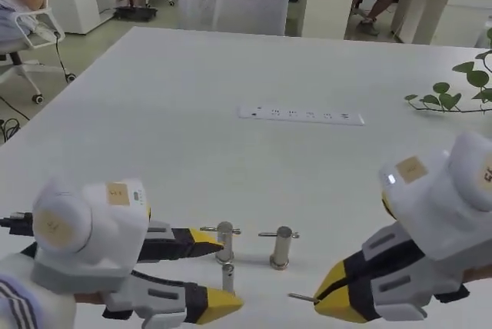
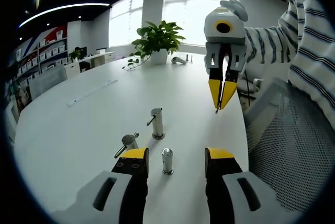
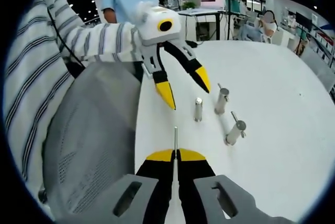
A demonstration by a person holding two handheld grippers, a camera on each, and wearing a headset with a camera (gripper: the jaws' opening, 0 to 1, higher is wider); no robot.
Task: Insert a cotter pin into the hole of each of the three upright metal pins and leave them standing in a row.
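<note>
Cotter pin (image 3: 175, 137), clamped between the closed fingers of the right gripper (image 3: 176, 154), hovers near the bare metal pin (image 2: 167, 160) standing between the spread fingers of the left gripper (image 2: 176, 152), which should probably steady it while the tip is lined up with its hole.

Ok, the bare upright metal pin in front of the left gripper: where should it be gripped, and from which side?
Low on the shaft of the bare pin, coming level from the person's side, as the open left gripper straddles it. It's an upright cylinder, and the two finished pins hold cotter pins near their tops, so likely keep its top free.
</note>
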